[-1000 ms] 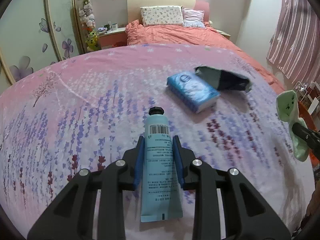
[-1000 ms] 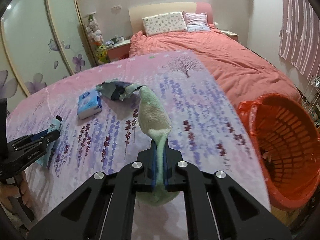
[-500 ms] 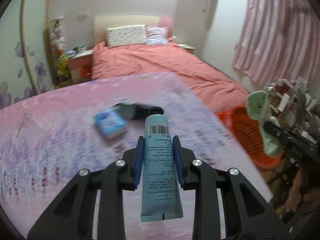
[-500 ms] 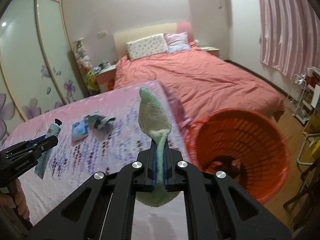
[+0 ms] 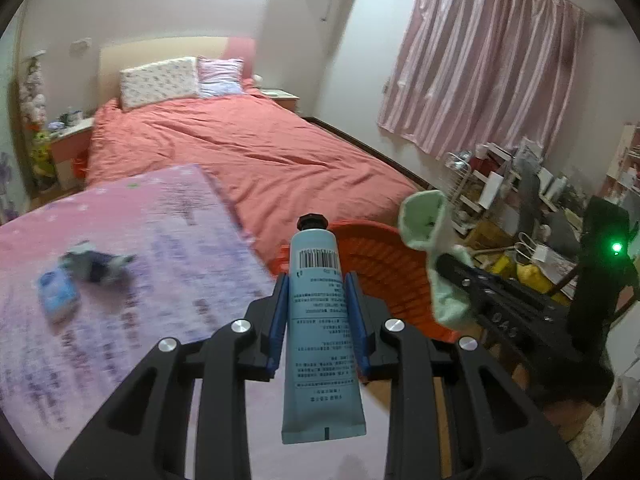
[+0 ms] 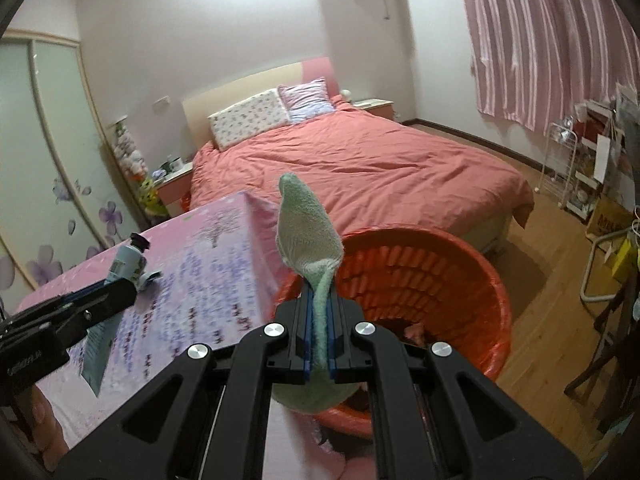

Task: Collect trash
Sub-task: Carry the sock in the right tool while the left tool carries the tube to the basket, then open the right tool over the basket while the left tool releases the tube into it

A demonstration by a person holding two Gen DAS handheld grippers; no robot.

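My left gripper (image 5: 318,320) is shut on a light blue tube (image 5: 318,320) with a black cap, held above the edge of the pink floral table (image 5: 140,280). My right gripper (image 6: 319,332) is shut on a pale green sock (image 6: 306,232) and holds it over the near rim of the orange basket (image 6: 460,280). The basket also shows in the left wrist view (image 5: 380,264), behind the tube. The sock (image 5: 424,220) and the right gripper (image 5: 452,264) hang at the right there. The tube (image 6: 124,264) and left gripper (image 6: 112,300) show at the left of the right wrist view.
A blue tissue pack (image 5: 58,292) and a dark crumpled wrapper (image 5: 96,264) lie on the table. A bed with a red cover (image 6: 360,160) stands beyond. Cluttered shelves (image 5: 500,184) and a wire rack (image 6: 564,160) stand at the right. Some trash lies in the basket bottom (image 6: 414,330).
Both grippers have swung right, away from the table middle to the orange basket, still holding the tube and the sock. The basket is now closer in both views.
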